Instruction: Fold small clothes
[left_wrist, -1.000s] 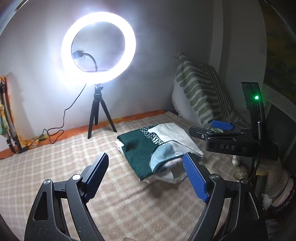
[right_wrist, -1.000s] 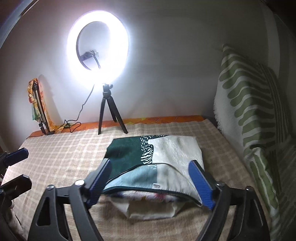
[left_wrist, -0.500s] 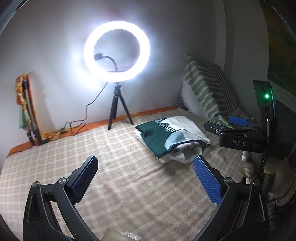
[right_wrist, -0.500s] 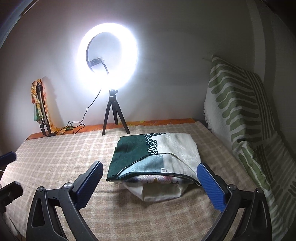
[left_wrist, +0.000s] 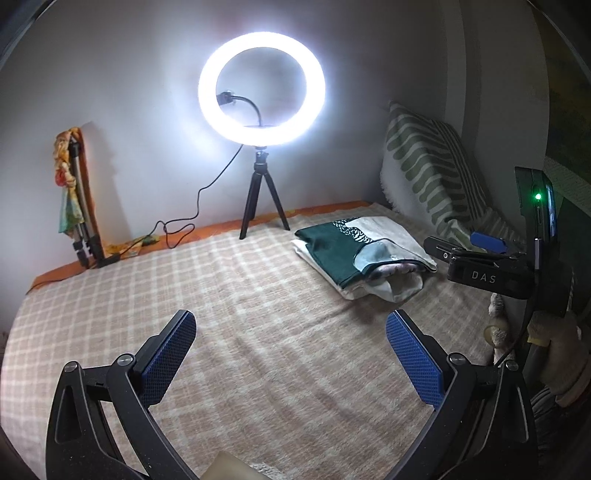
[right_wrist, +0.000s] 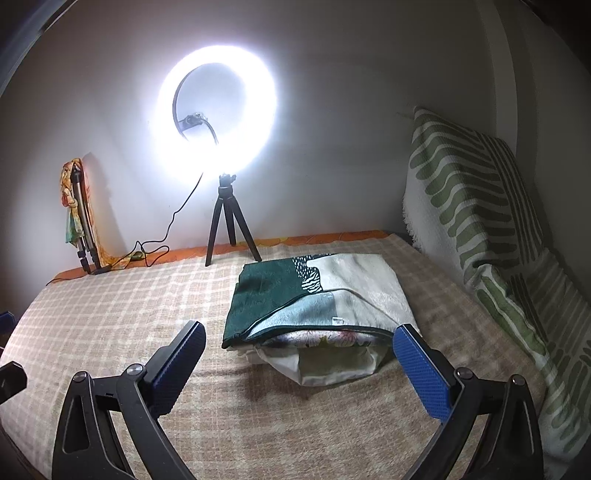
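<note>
A folded stack of small clothes (right_wrist: 317, 299) lies on the checked blanket, dark green and cream on top, with a floral piece and a cream piece under it. It also shows in the left wrist view (left_wrist: 362, 254) at the far right. My right gripper (right_wrist: 299, 354) is open and empty, just in front of the stack. My left gripper (left_wrist: 291, 339) is open and empty over bare blanket, well back and left of the stack. The right gripper's body (left_wrist: 491, 269) shows at the right edge of the left wrist view.
A lit ring light on a small black tripod (left_wrist: 262, 199) stands at the back of the bed, its cable trailing left. A green-striped pillow (right_wrist: 476, 206) leans on the right wall. A folded tripod with a cloth (left_wrist: 77, 206) leans at the back left. The checked blanket (left_wrist: 221, 295) covers the bed.
Both grippers have pulled back from the folded stack, which now lies farther away in both views. The left gripper has also swung left. Both stay open.
</note>
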